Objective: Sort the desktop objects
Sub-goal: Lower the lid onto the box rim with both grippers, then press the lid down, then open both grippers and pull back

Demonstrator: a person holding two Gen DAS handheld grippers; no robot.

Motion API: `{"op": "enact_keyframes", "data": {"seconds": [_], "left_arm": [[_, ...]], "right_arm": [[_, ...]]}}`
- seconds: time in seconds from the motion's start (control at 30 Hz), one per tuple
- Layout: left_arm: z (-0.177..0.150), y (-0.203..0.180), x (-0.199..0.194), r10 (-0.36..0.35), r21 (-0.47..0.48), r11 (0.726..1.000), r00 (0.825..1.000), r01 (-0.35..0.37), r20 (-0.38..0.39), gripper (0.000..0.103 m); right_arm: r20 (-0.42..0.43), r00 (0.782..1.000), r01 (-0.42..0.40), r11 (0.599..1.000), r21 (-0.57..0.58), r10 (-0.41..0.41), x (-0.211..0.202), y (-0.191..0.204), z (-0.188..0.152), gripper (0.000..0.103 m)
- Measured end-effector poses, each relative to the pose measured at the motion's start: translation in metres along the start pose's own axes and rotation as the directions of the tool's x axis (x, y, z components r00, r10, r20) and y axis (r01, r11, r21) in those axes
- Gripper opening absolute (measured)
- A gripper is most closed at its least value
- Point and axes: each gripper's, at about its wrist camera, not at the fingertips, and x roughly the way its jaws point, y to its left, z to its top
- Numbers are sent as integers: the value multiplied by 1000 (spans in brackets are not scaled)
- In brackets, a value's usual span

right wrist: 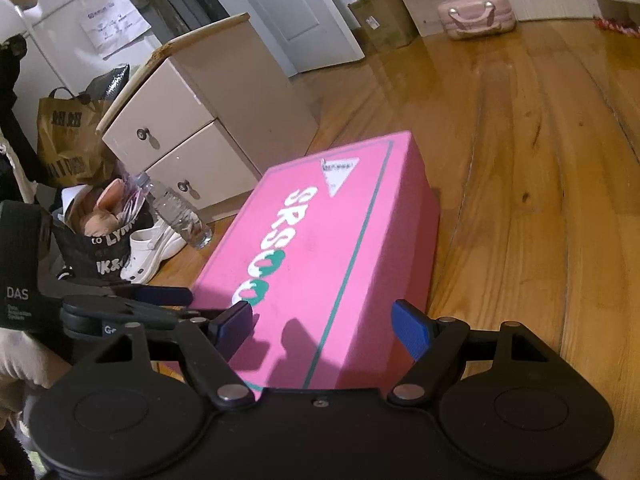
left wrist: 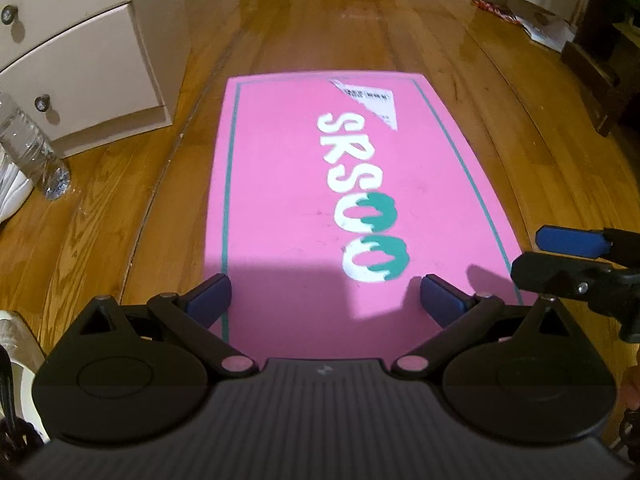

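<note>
From the left wrist view, the pink box (left wrist: pixel 320 184) lies flat on the wooden floor (left wrist: pixel 460 40), its lid facing up with white and green lettering and a torn white label (left wrist: pixel 372 104) near the far end; the left hand-held gripper (left wrist: pixel 326 304) hovers over the near end of the lid with its jaws spread wide and nothing between the blue pads (left wrist: pixel 210 300); the right hand-held gripper (left wrist: pixel 560 256) enters from the right edge, beside the box's near right corner; a cream drawer unit (left wrist: pixel 80 48) and a clear plastic bottle (left wrist: pixel 32 148) stand off to the left, apart from the box.

From the right wrist view, the same pink box (right wrist: pixel 320 264) shows its long right side wall, so it reads as a lidded cardboard carton of some depth; the right hand-held gripper (right wrist: pixel 324 328) stands open, its jaws straddling the near right edge without pressing on it; the left hand-held gripper (right wrist: pixel 160 300) reaches in from the left at the near corner, held by a hand (right wrist: pixel 24 364); a white clog (right wrist: pixel 156 248) and bags lie beyond.

By my judgement the box is stiff but crushable, smooth-faced and so a little slippery, probably light unless filled; it is too wide for one gripper across the top, so the sensible hold is on the lid's edges or the short near end, one gripper at each corner, pinching lid and wall together so the lid does not lift off alone.
</note>
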Motion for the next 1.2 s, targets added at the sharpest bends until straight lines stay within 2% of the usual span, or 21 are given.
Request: {"op": "enact_keyframes", "data": {"seconds": [0.17, 0.3, 0.47, 0.53, 0.57, 0.6, 1.03, 1.2], "left_arm": [[5, -1, 6, 3, 1, 1000, 1000, -3, -6, 103], [8, -2, 10, 4, 1, 1000, 1000, -4, -9, 103], [8, -1, 12, 1, 2, 1000, 1000, -1, -8, 103], [8, 0, 12, -4, 3, 1000, 1000, 4, -5, 103], [8, 0, 11, -4, 6, 1000, 1000, 4, -4, 103], [8, -1, 11, -3, 8, 1000, 1000, 3, -3, 103], [7, -5, 11, 14, 34, 999, 1000, -14, 3, 103], [7, -5, 11, 15, 43, 999, 1000, -15, 1, 103]], "right_arm": [[-44, 996, 82, 996, -39, -83, 11, 3, 13, 82], [-80, 995, 47, 997, -67, -52, 25, 0, 28, 82], [-128, 987, 84, 987, -134, -102, 38, 1, 30, 82], [-148, 986, 60, 994, -93, -73, 41, -4, 29, 79], [-158, 986, 48, 996, -72, -59, 43, -6, 29, 72], [-167, 985, 37, 998, -51, -45, 44, -9, 28, 71], [-189, 982, 20, 1000, 12, -17, 49, -14, 27, 71], [-201, 979, 32, 999, -30, -37, 50, -9, 28, 71]]}}
